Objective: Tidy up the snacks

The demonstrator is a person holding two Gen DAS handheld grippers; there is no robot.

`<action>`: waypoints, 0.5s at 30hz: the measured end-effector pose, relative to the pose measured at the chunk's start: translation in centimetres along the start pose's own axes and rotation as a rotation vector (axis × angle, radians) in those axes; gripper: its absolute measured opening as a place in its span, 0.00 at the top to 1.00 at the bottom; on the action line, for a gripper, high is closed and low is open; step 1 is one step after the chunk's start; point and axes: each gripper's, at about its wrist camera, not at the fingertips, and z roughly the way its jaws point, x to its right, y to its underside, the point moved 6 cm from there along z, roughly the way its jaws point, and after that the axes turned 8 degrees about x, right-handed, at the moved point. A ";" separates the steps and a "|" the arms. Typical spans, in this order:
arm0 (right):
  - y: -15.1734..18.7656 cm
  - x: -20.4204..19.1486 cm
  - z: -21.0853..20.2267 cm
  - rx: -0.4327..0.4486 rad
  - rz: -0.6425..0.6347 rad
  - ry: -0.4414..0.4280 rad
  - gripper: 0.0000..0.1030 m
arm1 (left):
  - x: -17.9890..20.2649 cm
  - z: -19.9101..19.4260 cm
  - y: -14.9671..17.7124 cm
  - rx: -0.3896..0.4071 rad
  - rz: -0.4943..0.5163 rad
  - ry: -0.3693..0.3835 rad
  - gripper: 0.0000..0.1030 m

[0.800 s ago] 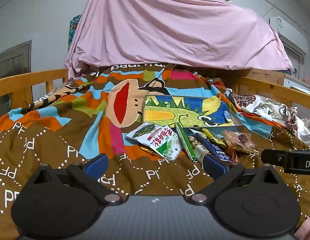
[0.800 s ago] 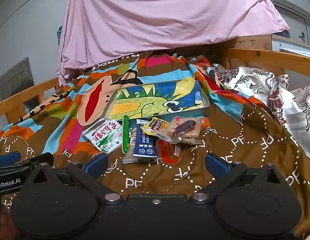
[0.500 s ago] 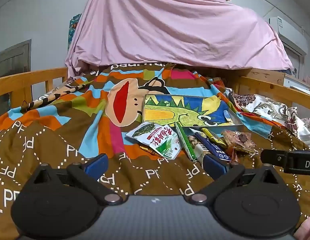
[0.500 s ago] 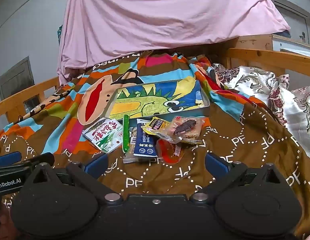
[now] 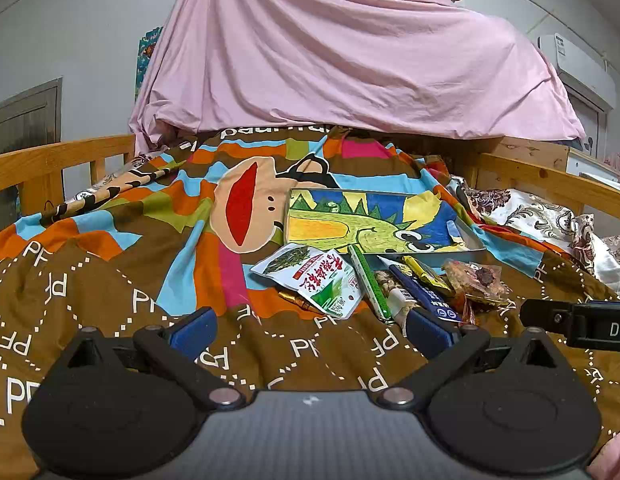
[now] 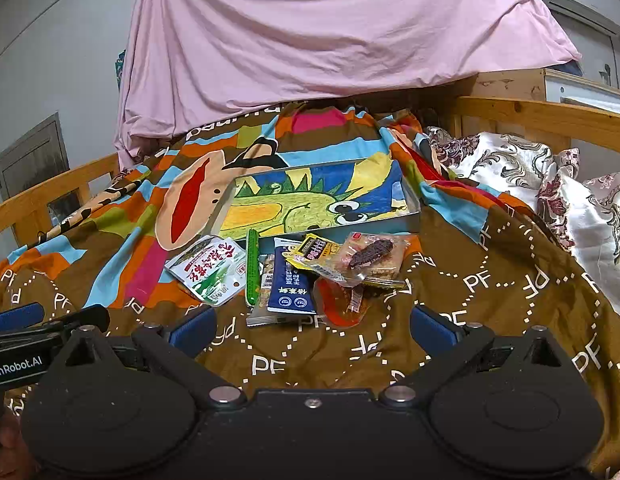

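Bedspread (image 6: 489, 280) holds crinkly, colourful snack packets (image 6: 286, 272); both hand-held grippers (image 5: 310, 328) (image 6: 310, 324) gape wide, empty.

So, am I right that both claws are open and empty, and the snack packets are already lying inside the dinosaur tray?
Not quite: the snack packets lie on the blanket in front of the dinosaur tray, not inside it, as the right wrist view shows. The left claw and right claw are indeed open and empty.

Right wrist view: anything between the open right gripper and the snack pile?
Nothing: only bare brown blanket separates the right gripper from the snack pile.
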 end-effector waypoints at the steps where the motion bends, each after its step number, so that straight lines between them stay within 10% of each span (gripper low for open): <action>1: 0.0 0.0 0.0 0.000 0.000 0.000 0.00 | 0.0 0.0 0.0 0.000 0.000 0.000 0.00; 15: 0.1 0.0 0.1 0.000 0.000 0.000 0.00 | 0.1 -0.2 0.0 -0.002 -0.007 0.003 0.00</action>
